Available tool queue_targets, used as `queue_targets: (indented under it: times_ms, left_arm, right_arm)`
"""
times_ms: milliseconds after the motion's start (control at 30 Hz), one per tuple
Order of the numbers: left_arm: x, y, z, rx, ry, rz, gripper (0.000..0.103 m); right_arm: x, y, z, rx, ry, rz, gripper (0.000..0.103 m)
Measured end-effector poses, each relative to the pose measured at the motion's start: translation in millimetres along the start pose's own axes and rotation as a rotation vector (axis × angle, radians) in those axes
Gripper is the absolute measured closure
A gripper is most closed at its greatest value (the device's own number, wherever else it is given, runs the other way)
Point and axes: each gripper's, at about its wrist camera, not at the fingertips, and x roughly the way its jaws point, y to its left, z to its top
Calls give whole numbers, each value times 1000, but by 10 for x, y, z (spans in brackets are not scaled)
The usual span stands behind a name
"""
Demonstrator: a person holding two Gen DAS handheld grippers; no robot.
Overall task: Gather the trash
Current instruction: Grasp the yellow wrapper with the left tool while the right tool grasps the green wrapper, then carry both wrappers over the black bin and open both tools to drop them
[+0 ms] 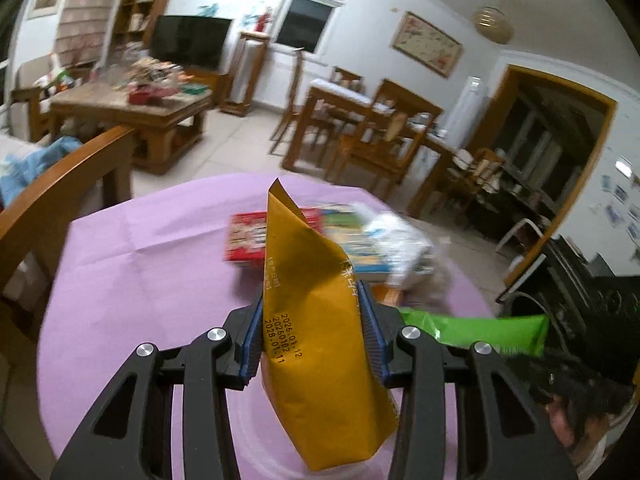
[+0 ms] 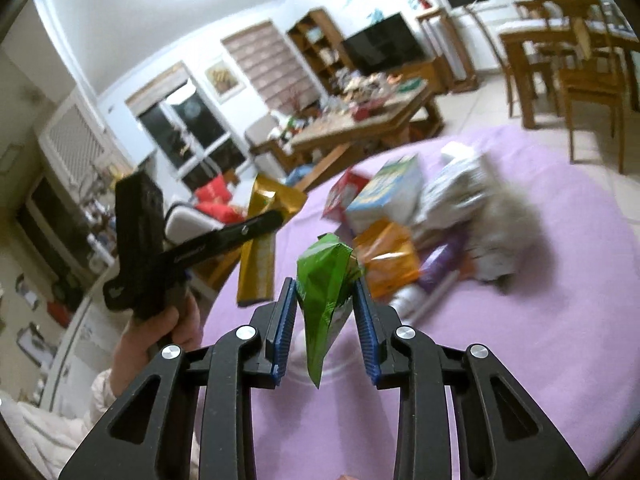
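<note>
Above the purple tabletop (image 1: 160, 264), the left claw (image 1: 310, 312) held a gold packet (image 1: 316, 344) clamped between its pads, the right claw (image 2: 325, 304) gripped a green wrapper (image 2: 322, 280), and more packets lay heaped (image 2: 404, 216) beyond both claws.

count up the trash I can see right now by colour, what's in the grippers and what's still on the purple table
Gold: 1, gold wrapper, in the left gripper
Green: 1, green wrapper, in the right gripper
Orange: 1, orange packet
Red: 1, red box
Blue-and-green: 1, box
White: 1, crumpled pile, blurred
Total: 6
</note>
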Motion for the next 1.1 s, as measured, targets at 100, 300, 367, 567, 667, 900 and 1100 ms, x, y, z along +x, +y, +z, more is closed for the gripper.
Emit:
queue_targets:
  times_ms: [100, 300, 367, 567, 667, 900, 1100]
  left_arm:
    - [18, -318, -5, 58, -1, -57, 61]
    - [256, -1009, -58, 152, 26, -162, 61]
    - [362, -1269, -97, 187, 40, -200, 61]
    - [619, -2037, -216, 299, 58, -309, 61]
    - [757, -2377, -316, 344, 80, -362, 61]
    - [1019, -2983, -627, 436, 134, -447, 61]
    - [1203, -3271, -821, 496, 189, -484, 61]
  right_arm:
    - [-446, -164, -12, 16, -78, -53, 73]
    - [-1306, -600, -111, 64, -205, -174, 73]
    - [-1533, -723, -163, 82, -234, -212, 73]
    - [-2275, -1213, -442, 165, -317, -336, 73]
    - [-2582, -1449, -631, 207, -342, -397, 73]
    - [-3034, -1854, -1033, 284, -371, -508, 73]
    - [-3214, -2154, -1301, 349, -375, -557, 73]
